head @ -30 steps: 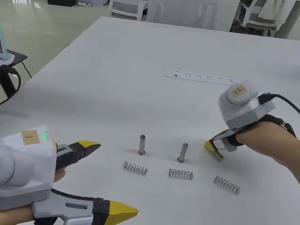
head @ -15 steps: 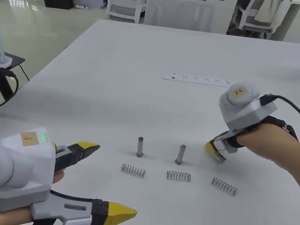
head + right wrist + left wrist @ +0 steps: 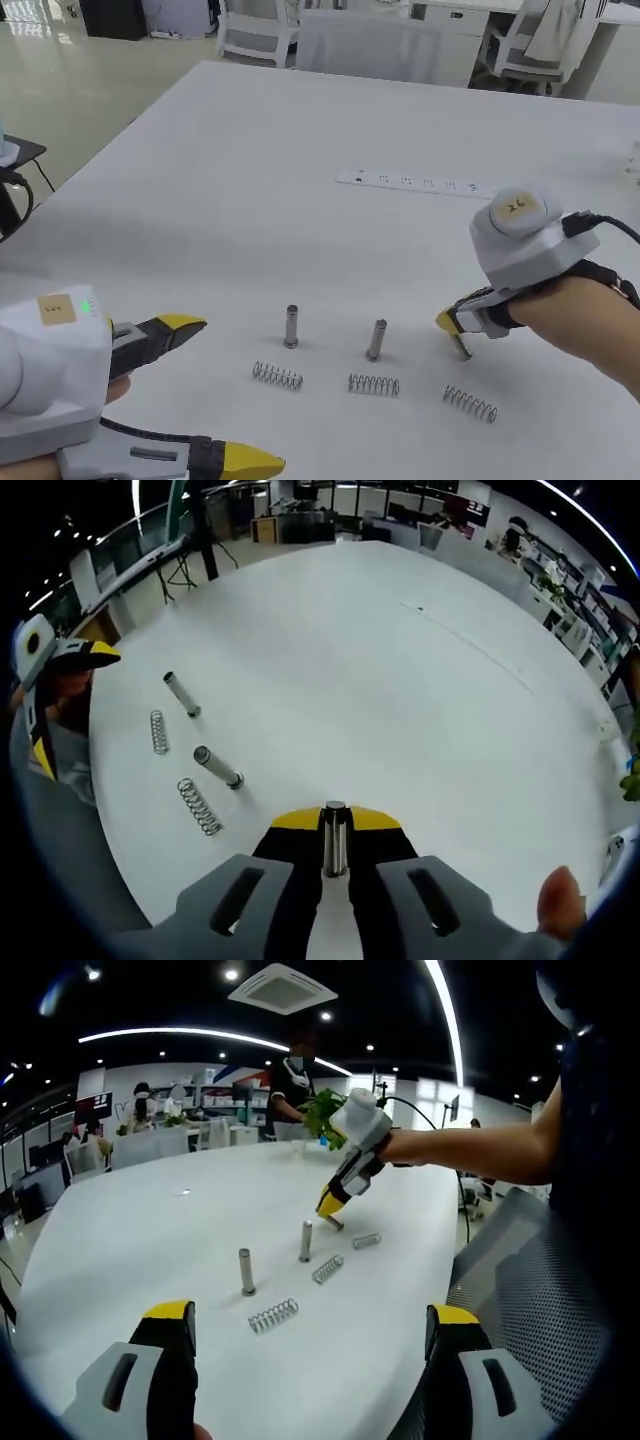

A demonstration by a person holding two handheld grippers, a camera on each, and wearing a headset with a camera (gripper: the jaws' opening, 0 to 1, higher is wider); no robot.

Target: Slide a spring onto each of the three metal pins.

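Two metal pins (image 3: 291, 326) (image 3: 377, 340) stand upright on the white table (image 3: 300, 200). In front of them three springs (image 3: 277, 376) (image 3: 373, 384) (image 3: 470, 404) lie flat in a row. My right gripper (image 3: 455, 325) is shut on a third pin (image 3: 463, 345), tilted, its lower end close above the table just right of the second pin. The right gripper view shows that pin (image 3: 334, 840) between the shut jaws. My left gripper (image 3: 215, 395) stays open and holds nothing at the near left, and its own view faces the pins (image 3: 245, 1271) (image 3: 306, 1241) and springs (image 3: 273, 1314).
A white power strip (image 3: 415, 183) lies across the table beyond the pins. Chairs (image 3: 255, 25) and desks stand past the far edge. The table's left edge runs diagonally at the left, with floor beyond it.
The whole head picture has shifted as the head moved. The right gripper stays shut on the pin near the same spot, and the left gripper stays open.
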